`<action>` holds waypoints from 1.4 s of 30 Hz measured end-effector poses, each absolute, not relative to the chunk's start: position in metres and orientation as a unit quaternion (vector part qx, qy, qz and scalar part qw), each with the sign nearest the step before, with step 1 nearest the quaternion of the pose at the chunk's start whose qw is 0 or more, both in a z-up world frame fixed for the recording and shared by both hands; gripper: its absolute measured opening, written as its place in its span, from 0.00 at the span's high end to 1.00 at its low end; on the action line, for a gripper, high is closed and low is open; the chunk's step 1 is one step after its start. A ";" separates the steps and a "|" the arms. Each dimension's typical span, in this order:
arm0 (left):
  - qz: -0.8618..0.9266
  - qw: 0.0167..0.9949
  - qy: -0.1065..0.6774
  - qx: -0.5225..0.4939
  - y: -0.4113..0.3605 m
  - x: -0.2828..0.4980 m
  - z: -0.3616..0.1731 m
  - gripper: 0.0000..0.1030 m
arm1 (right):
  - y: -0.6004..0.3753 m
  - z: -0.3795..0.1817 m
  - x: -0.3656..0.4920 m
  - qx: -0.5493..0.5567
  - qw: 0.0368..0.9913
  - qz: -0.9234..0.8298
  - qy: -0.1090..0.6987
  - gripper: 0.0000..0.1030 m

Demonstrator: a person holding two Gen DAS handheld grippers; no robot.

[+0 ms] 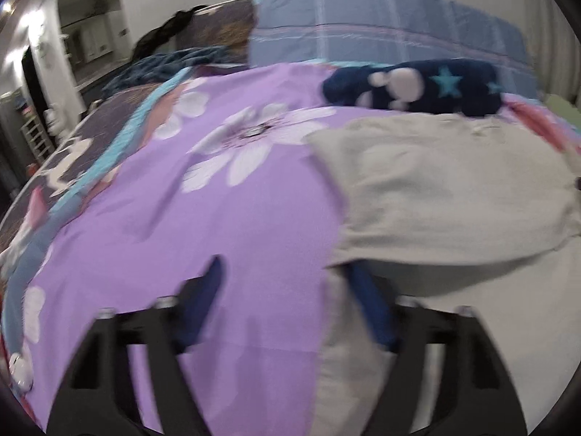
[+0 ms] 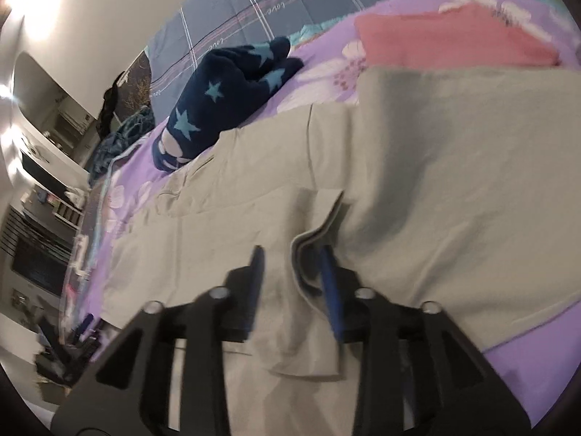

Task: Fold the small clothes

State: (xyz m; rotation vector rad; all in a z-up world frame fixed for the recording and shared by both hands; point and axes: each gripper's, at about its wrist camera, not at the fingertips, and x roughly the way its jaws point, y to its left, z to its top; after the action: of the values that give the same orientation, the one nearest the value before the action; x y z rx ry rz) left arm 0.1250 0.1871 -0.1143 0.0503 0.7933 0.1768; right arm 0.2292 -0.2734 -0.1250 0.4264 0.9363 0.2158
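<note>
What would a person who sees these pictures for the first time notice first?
The large pale beige cloth garment lies spread over the purple bedsheet with white flowers, directly in front of both grippers. Behind it rests a dark navy fleece piece with light blue stars. A folded pink cloth lies farther back, to the right in the right wrist view.

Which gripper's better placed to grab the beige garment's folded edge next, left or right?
Right, probably. The right gripper is open with the beige garment folded edge lying between its fingers. The left gripper sits mostly over the purple sheet, only one finger at the cloth's edge.
</note>
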 end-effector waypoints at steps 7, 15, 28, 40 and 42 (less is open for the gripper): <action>0.038 0.918 0.395 -0.011 0.186 0.132 -0.117 0.49 | -0.212 -0.066 0.235 0.098 0.905 0.113 0.397 0.64; 0.016 0.915 0.398 -0.070 0.201 0.132 -0.129 0.62 | -0.007 -0.042 0.261 -0.054 0.853 0.311 0.415 0.63; 0.007 0.928 0.373 -0.017 0.179 0.125 -0.122 0.90 | 0.184 -0.134 0.300 -0.253 0.789 0.289 0.480 0.96; -0.001 0.923 0.384 -0.002 0.179 0.117 -0.125 0.88 | 0.093 -0.114 0.333 0.011 0.809 0.328 0.488 0.78; 0.002 0.921 0.389 -0.019 0.187 0.117 -0.127 0.86 | 0.058 -0.101 0.317 0.022 0.821 0.325 0.469 0.68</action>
State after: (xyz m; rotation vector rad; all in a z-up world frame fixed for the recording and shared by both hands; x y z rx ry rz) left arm 0.1170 0.1875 -0.1266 -0.0395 0.7998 0.0050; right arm 0.3169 0.0577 -0.1011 0.0474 0.9973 0.6928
